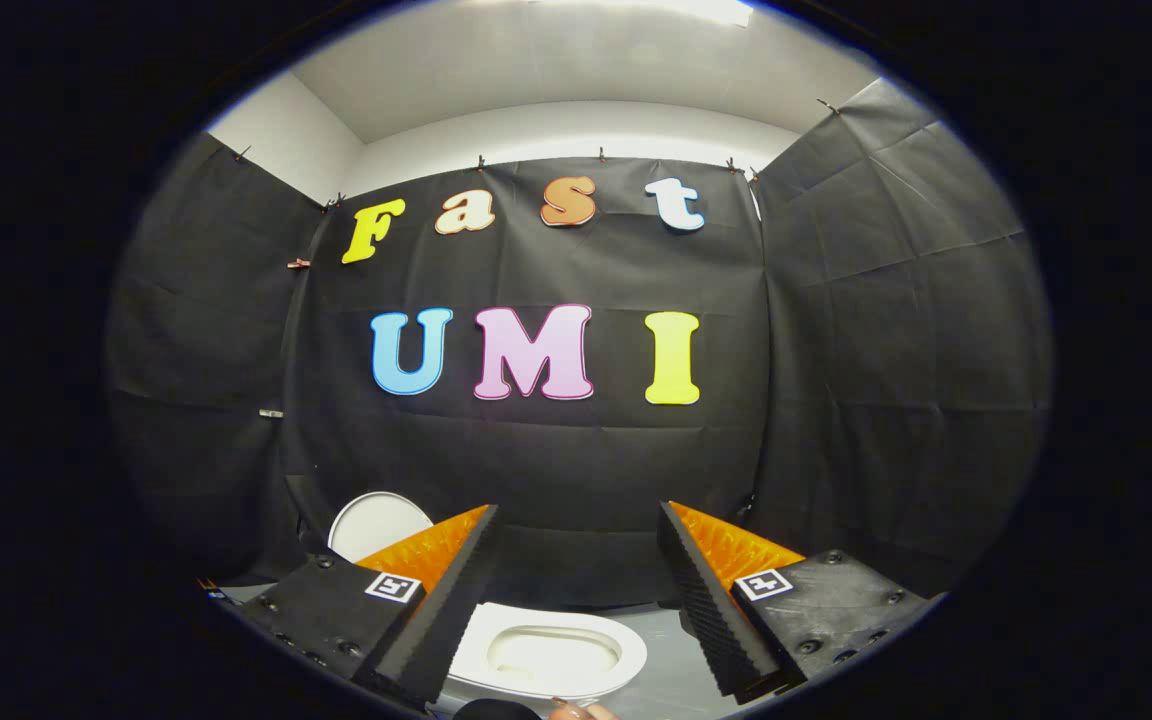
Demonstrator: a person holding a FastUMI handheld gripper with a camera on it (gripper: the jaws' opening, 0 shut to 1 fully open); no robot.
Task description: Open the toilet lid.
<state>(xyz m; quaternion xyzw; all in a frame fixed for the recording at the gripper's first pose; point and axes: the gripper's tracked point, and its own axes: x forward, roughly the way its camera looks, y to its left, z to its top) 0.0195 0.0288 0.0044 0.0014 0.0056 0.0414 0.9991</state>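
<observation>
Gripper view: the tongs point(576, 590) are released, their two fingers spread wide apart with nothing between the pads, leaving a broad open gap that looks onto the black cloth wall point(556, 470) well beyond. Below that gap, toward six o'clock, sits the white ceramic toilet bowl point(548, 655) with its oval seat ring exposed; the hollow inside looks pale and bare, though whether it holds water cannot be told. The round white plastic toilet lid point(376, 522) stands raised at about ten o'clock from the bowl, partly hidden behind the left finger point(436, 610) and resting near the cloth. Grey floor point(671, 660) shows between the bowl and the right finger point(711, 600). A fingertip of the person point(576, 712) peeks in at six o'clock.
</observation>
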